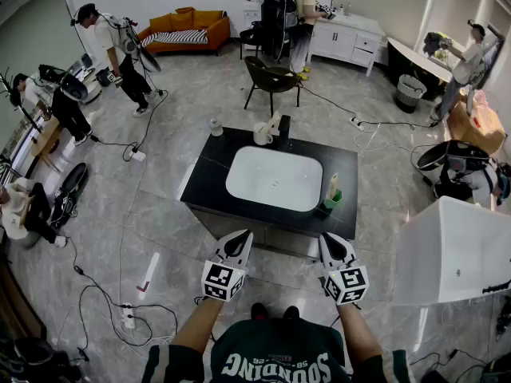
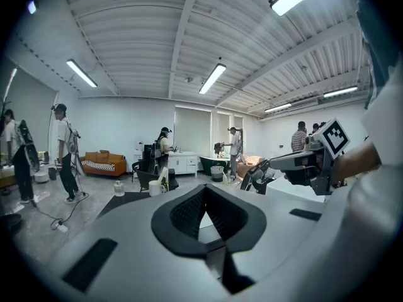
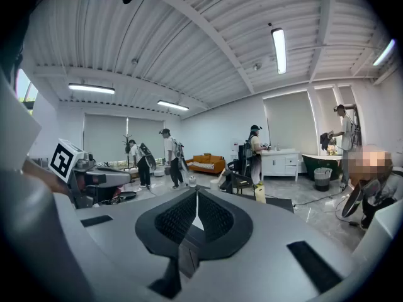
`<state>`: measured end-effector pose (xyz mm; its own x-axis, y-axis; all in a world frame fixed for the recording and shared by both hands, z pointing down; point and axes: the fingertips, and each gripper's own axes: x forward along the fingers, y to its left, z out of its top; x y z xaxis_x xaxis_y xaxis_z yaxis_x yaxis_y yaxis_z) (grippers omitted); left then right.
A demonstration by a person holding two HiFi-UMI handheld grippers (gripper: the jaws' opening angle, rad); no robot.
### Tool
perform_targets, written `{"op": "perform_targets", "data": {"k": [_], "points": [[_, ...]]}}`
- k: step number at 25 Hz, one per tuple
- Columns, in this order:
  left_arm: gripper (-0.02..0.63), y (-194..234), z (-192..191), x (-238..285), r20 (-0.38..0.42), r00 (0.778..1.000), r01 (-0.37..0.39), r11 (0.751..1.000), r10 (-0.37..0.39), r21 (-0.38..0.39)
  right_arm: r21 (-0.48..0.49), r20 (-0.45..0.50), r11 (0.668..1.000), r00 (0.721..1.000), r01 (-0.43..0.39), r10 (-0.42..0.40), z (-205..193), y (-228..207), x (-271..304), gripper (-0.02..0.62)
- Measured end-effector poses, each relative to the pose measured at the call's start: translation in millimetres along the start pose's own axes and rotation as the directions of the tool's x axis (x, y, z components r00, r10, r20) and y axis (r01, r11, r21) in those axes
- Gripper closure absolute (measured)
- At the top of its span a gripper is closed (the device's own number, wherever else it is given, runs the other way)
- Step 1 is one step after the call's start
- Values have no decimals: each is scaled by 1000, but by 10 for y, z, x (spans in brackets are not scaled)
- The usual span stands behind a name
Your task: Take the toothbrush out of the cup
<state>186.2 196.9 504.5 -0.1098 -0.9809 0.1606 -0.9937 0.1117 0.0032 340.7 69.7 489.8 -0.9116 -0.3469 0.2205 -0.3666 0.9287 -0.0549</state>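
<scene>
Both jaw pairs are pressed together with nothing between them. The left gripper point(image 1: 244, 238) and right gripper point(image 1: 326, 239) are held just short of the counter's point(image 1: 209, 183) near edge. The toothbrush point(image 1: 275, 121) is seen slanted in the cup point(image 1: 261, 135) at the far edge, behind the sink point(image 1: 274, 179), well apart from both. One gripper should probably be carried over the sink, opened, and closed on the handle above the rim; the cup may need steadying. "SOUNDING" is read upside down on the shirt point(image 1: 275, 361); smaller print is illegible.
</scene>
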Motion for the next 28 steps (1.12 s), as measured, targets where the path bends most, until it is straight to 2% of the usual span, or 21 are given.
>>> {"op": "perform_targets", "data": {"k": [5,12,18,28], "points": [[595,4,-9,-39,15,1000,21,1000,-21,-1,21,-9,1000,1000,-24,24,5,93,30,551],[595,102,-103,0,3,1000,5,1000,-5,-10,63,13,997,999,37,-38,-73,193,82,551],[595,136,-187,-27,-18,999,26,999,-27,-40,87,5,996,999,33,-34,-74,327,165,551],[595,346,-238,-102,-6,999,41,998,-41,-46,100,3,994,999,51,-51,-122,516,227,551]]}}
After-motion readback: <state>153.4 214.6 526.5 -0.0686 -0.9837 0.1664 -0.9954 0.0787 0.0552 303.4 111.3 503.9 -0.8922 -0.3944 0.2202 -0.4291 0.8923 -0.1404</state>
